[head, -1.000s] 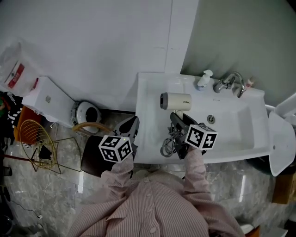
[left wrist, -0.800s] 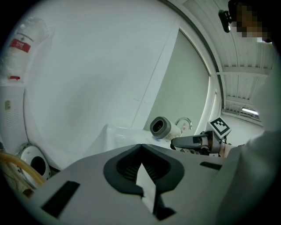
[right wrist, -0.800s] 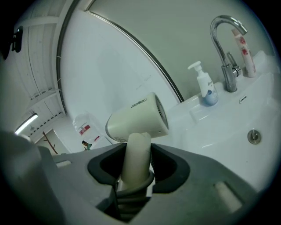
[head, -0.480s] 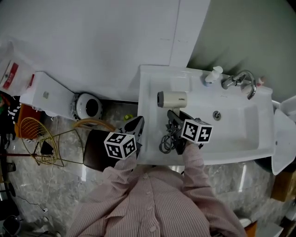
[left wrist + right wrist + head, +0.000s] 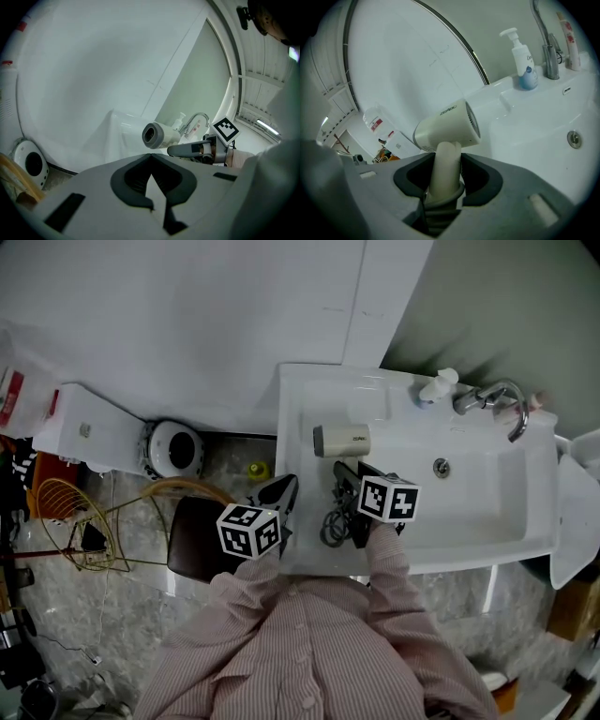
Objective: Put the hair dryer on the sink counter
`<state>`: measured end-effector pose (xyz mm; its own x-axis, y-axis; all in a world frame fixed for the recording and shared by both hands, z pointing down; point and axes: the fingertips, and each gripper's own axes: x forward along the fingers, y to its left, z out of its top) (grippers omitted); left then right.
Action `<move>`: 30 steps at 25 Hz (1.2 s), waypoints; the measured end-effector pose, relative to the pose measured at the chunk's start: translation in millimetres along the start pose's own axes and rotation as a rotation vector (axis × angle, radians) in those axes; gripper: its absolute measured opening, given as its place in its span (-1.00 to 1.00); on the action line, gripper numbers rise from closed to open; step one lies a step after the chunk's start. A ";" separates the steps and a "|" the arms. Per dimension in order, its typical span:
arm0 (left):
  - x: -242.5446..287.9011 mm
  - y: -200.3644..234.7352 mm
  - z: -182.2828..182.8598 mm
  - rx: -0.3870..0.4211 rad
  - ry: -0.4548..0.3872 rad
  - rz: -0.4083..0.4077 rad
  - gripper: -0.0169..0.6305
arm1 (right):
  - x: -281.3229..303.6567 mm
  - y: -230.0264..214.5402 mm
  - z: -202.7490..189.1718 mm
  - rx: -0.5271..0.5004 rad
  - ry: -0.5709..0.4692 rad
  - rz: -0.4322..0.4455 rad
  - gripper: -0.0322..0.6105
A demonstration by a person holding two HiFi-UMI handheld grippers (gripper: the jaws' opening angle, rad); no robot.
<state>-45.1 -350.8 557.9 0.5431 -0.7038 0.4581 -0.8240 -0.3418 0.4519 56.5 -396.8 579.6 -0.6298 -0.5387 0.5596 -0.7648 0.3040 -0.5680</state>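
Observation:
A cream hair dryer [image 5: 342,440] sits over the left part of the white sink counter [image 5: 302,395], nozzle pointing left. My right gripper [image 5: 347,472] is shut on its handle [image 5: 444,164], and the barrel [image 5: 447,125] stands just beyond the jaws. Its grey cord [image 5: 331,521] lies bunched on the counter by the gripper. Whether the dryer rests on the counter I cannot tell. My left gripper [image 5: 284,487] hangs off the counter's left front edge, shut on nothing; in the left gripper view its jaws [image 5: 150,161] meet, and the dryer [image 5: 159,135] is ahead to the right.
A soap pump bottle [image 5: 524,65], faucet [image 5: 546,42] and tube stand at the back of the basin, its drain [image 5: 442,466] at centre. On the floor to the left are a white round unit [image 5: 173,448], a dark stool [image 5: 195,542] and a gold wire rack [image 5: 80,521].
My right gripper has carried the hair dryer a little to the left over the counter. The left gripper has edged slightly toward the counter's edge and stays shut.

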 end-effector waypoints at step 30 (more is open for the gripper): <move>-0.3 10.3 -0.9 0.005 0.012 0.020 -0.94 | 20.9 -23.6 -32.1 -0.003 0.148 -0.124 -0.37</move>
<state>-53.6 -353.6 563.1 0.5280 -0.7031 0.4763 -0.8358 -0.3308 0.4382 57.1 -390.0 624.1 -0.5438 -0.4505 0.7081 -0.8380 0.2449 -0.4877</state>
